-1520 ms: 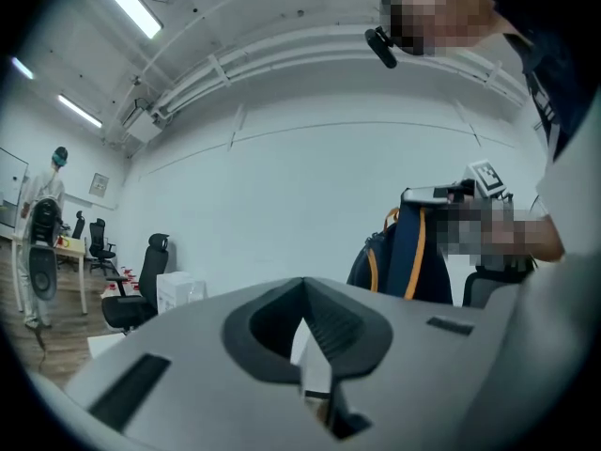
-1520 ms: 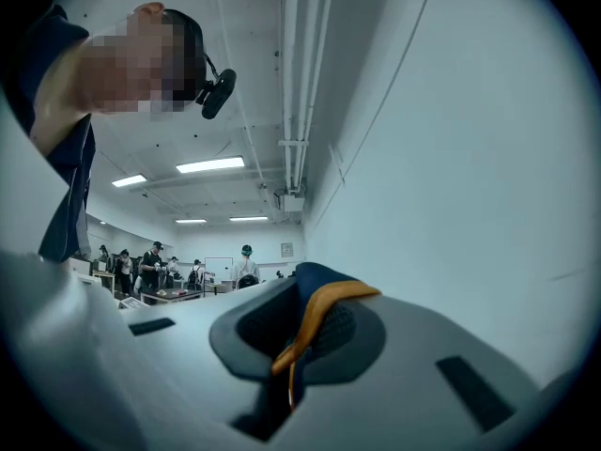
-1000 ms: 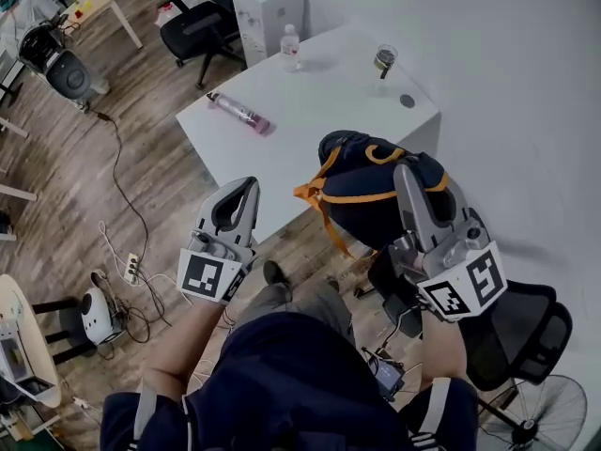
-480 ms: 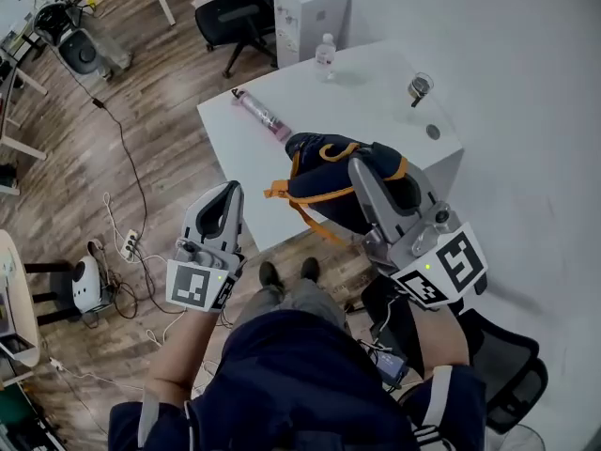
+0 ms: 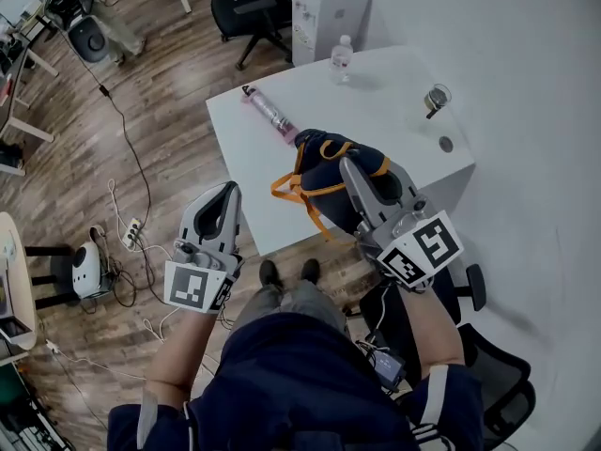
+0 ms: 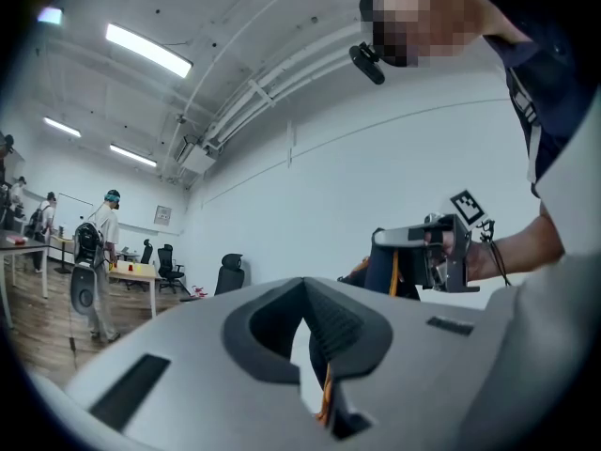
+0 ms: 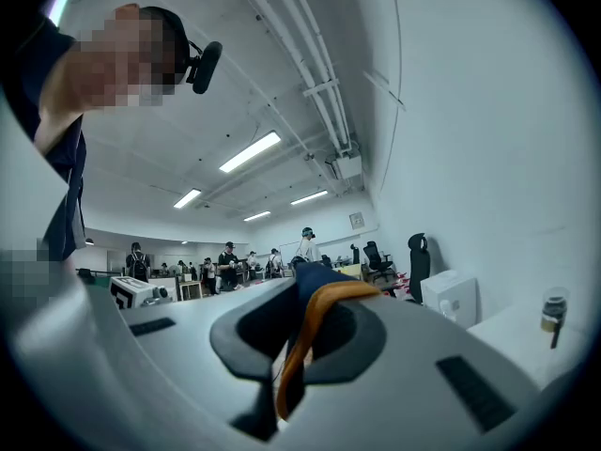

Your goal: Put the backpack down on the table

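The backpack (image 5: pixel 324 163) is dark navy with orange straps (image 5: pixel 293 188). It hangs over the front edge of the white table (image 5: pixel 376 101); whether it touches the top I cannot tell. My right gripper (image 5: pixel 349 167) is shut on its top handle. In the right gripper view an orange strap (image 7: pixel 324 299) and navy cloth run between the jaws of that gripper (image 7: pixel 293 341). My left gripper (image 5: pixel 228 192) is shut and holds nothing, to the left of the table's front edge, above the floor. The left gripper view shows its closed jaws (image 6: pixel 305 294) and, beyond them, the backpack (image 6: pixel 378 272).
On the table lie a pink bottle (image 5: pixel 270 116), a water bottle (image 5: pixel 343 57), a glass (image 5: pixel 436 98) and a small round thing (image 5: pixel 445 144). A white box (image 5: pixel 329 7) and an office chair (image 5: pixel 246 7) stand behind it. Cables and a power strip (image 5: pixel 131 236) lie on the wooden floor.
My right gripper has carried the backpack left and down, from beside the table's front corner to over its front edge. The left gripper has shifted a little.
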Demonstrator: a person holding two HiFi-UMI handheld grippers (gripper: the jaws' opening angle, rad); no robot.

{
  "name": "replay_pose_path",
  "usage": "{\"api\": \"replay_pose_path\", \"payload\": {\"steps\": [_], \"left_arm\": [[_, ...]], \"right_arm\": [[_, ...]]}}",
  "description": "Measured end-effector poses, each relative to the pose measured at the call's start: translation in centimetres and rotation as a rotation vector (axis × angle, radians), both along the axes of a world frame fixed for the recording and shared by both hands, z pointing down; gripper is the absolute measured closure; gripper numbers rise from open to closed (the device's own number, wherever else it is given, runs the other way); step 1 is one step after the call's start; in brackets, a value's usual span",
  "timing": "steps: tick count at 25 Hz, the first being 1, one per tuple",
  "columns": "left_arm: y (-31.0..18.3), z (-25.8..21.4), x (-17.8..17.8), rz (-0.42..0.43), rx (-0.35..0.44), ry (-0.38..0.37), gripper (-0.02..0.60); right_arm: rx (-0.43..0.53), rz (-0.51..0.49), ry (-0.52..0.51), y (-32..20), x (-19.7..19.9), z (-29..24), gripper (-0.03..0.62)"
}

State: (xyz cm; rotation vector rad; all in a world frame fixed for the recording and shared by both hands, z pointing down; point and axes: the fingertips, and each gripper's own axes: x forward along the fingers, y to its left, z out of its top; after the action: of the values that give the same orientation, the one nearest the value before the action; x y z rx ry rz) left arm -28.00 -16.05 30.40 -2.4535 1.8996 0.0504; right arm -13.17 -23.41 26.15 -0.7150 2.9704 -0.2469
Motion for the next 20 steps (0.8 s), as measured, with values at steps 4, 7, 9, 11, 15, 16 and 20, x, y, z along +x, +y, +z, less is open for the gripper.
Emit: {"api": "replay_pose_path", "payload": {"steps": [4, 7, 9, 11, 15, 16, 20], "left_arm": [[-2.0, 0.6, -0.6, -0.016, -0.017, 0.002, 0.58], [-2.8, 1.1, -0.8, -0.02, -0.023, -0.008, 0.58], [-3.1, 1.3, -0.8, -0.021, -0.029, -0.007, 0.58], [-3.5, 1.3, -0.8, -0.023, -0.034, 0.001, 0.58], [-4.2, 1.8, -0.6, -0.021, -0.041, -0.009, 0.58], [-4.3, 1.9, -0.7, -0.022, -0.043, -0.011, 0.58], [-4.8, 2.3, -0.8, -0.027, -0.057, -0.012, 0.58]], "right_arm": [[-0.008, -0.025, 0.013, -2.6, -0.9, 1.6, 0.585], [0.025, -0.016, 0.03, -4.0, -1.0, 2.3, 0.585], [0.044, -0.004, 0.051, -4.8, -1.1, 3.1, 0.585], [0.073, 0.007, 0.077, -5.6, -1.2, 3.7, 0.585], [0.112, 0.027, 0.106, -7.4, -1.0, 4.2, 0.585], [0.121, 0.032, 0.114, -7.8, -0.8, 4.4, 0.585], [0.148, 0.084, 0.16, -9.2, 0.3, 5.4, 0.585]]}}
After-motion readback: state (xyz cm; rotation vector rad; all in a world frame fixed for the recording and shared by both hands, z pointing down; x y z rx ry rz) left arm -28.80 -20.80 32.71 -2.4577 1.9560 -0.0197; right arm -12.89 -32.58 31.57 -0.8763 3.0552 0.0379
